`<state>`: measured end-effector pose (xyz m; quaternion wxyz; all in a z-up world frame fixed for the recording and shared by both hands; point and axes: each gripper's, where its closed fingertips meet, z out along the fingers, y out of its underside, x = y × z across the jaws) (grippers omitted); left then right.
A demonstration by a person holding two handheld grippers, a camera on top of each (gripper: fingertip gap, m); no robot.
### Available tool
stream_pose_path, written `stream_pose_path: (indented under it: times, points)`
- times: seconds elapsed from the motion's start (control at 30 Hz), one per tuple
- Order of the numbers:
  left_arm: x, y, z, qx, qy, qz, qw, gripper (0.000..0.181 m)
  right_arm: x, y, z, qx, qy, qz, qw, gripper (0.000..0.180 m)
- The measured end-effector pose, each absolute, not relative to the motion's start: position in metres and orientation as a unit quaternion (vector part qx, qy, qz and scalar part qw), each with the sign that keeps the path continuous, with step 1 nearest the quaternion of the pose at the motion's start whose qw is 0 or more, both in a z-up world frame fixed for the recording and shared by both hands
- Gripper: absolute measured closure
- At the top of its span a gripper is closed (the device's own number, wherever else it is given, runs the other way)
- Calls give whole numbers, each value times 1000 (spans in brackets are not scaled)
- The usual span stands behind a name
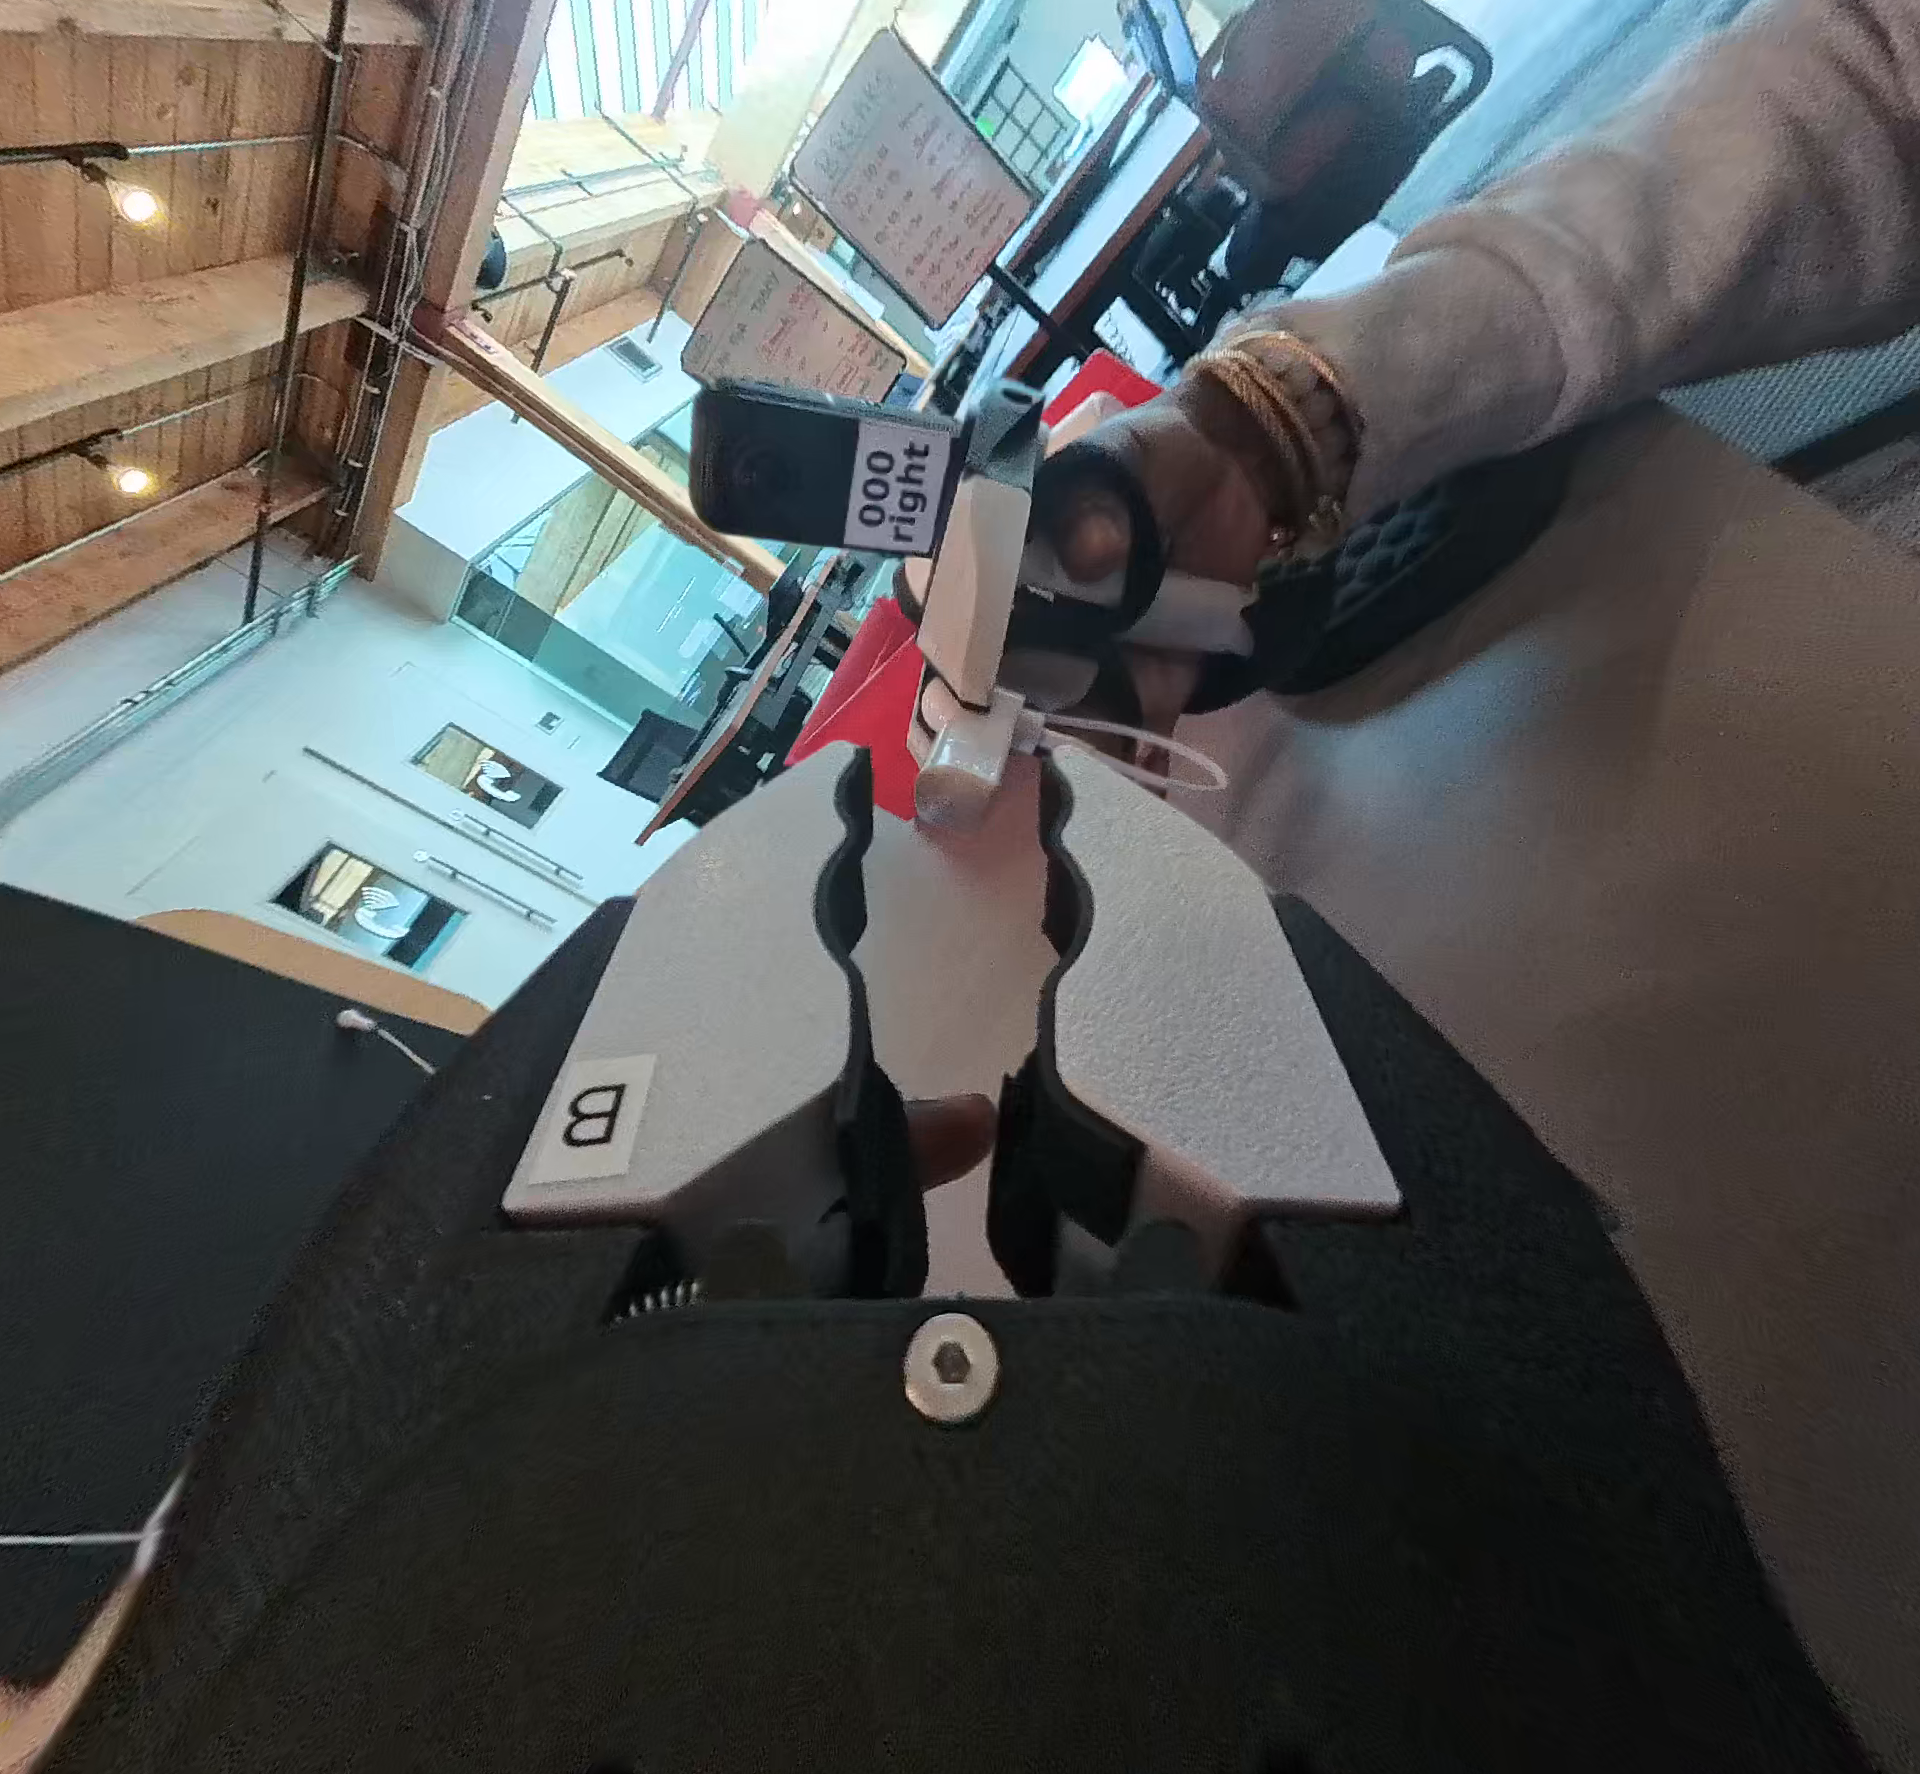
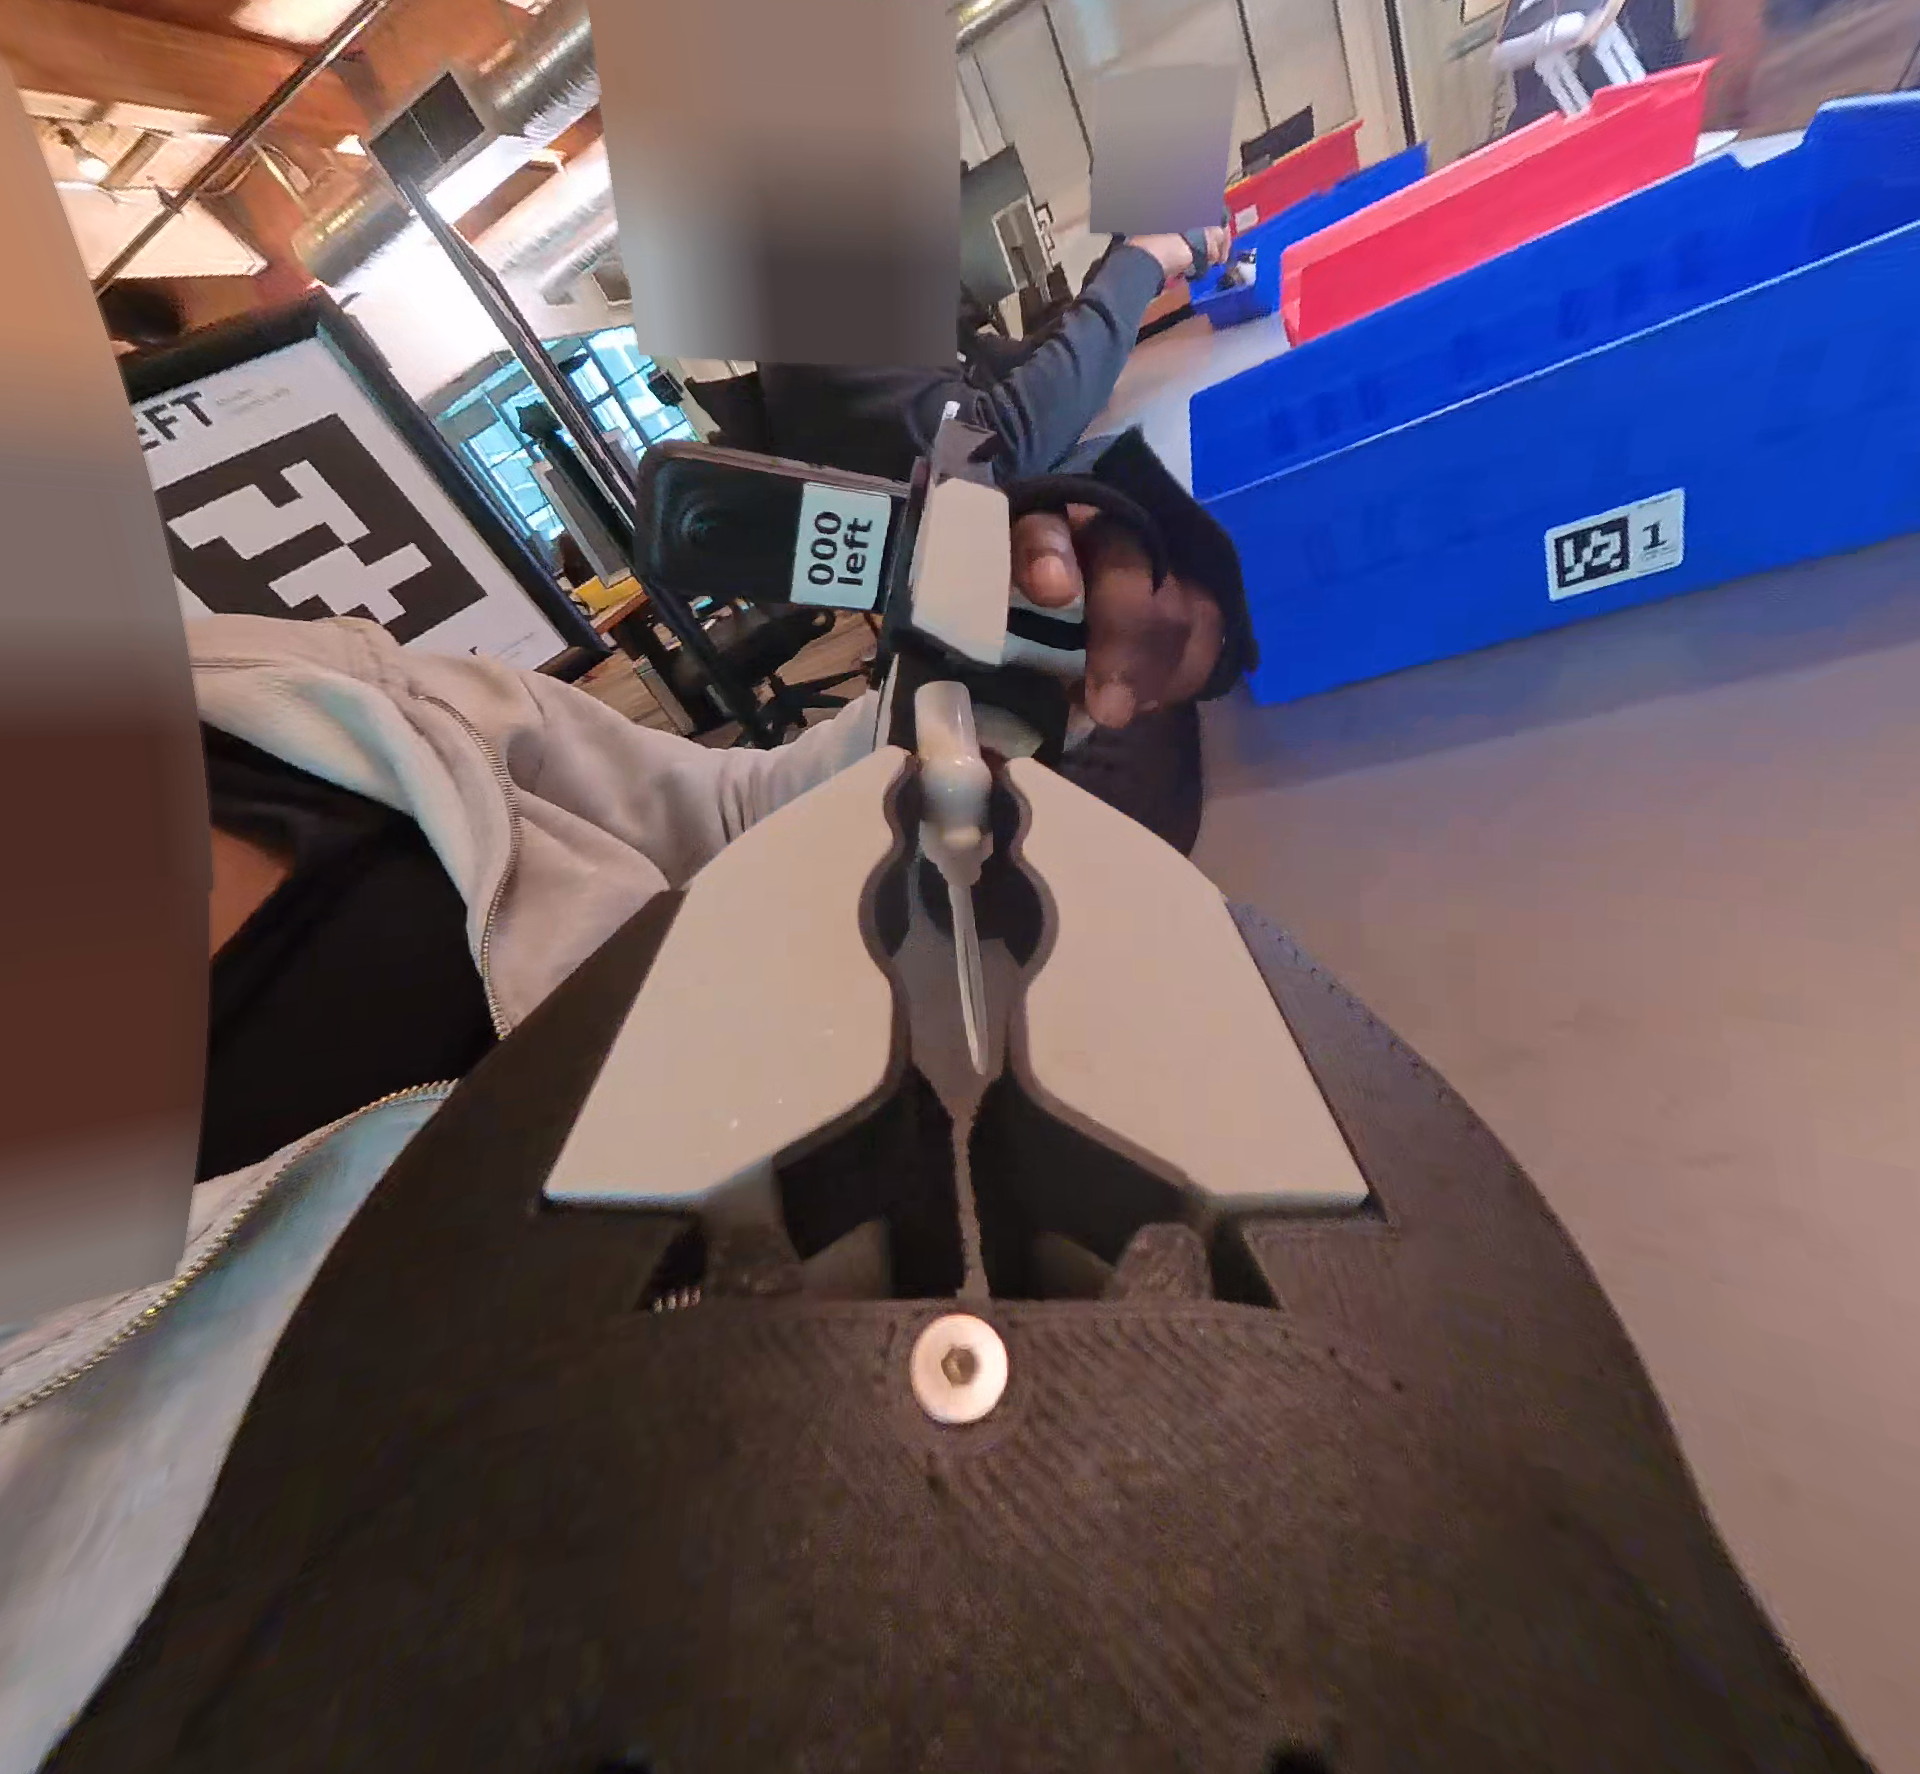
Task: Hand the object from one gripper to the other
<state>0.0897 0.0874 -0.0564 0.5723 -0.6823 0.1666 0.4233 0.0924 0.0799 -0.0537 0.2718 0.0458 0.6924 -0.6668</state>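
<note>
The two grippers face each other tip to tip above the table [image 2: 1558, 893]. The small capped object [image 2: 951, 794] sits between the right gripper [image 2: 954, 768] fingertips, its cord trailing back between them; the left gripper [image 1: 951, 779] meets it from beyond. Bins [image 2: 1558, 436] stand rightward behind.

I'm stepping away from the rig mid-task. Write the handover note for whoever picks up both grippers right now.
Right gripper: shut on the small white plastic piece, its thin tie trailing back between the fingers.
Left gripper: open, facing the right one, with its fingertips on either side of the piece but not clamped on it.
Done: the piece is lifted and presented at the left gripper's tips.
Left: close the left gripper on the piece, then open the right one and draw it back.
</note>
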Motion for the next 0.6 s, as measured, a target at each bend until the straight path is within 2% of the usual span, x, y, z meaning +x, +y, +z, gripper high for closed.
stream_pose_path:
  times: [0.1, 0.27, 0.3, 0.37, 0.47, 0.6]
  points:
    - [90, 89, -61, -687, 177, 428, 560, 165, 95, 79, -56, 47, 697, -658, 280, 167]
    - [88, 87, -60, -708, 138, 386, 575, 166, 94, 78, -55, 43, 696, -665, 266, 166]
    - [88, 85, -58, -709, 117, 362, 593, 166, 91, 77, -52, 37, 692, -680, 241, 160]
    - [86, 79, -51, -710, 61, 293, 637, 166, 84, 78, -43, 14, 678, -718, 157, 130]
    - [82, 70, -45, -703, -36, 143, 696, 166, 69, 85, -30, -31, 662, -749, -21, 120]
    - [86, 65, -46, -668, -126, -76, 729, 167, 69, 90, -30, -177, 643, -696, -266, 118]
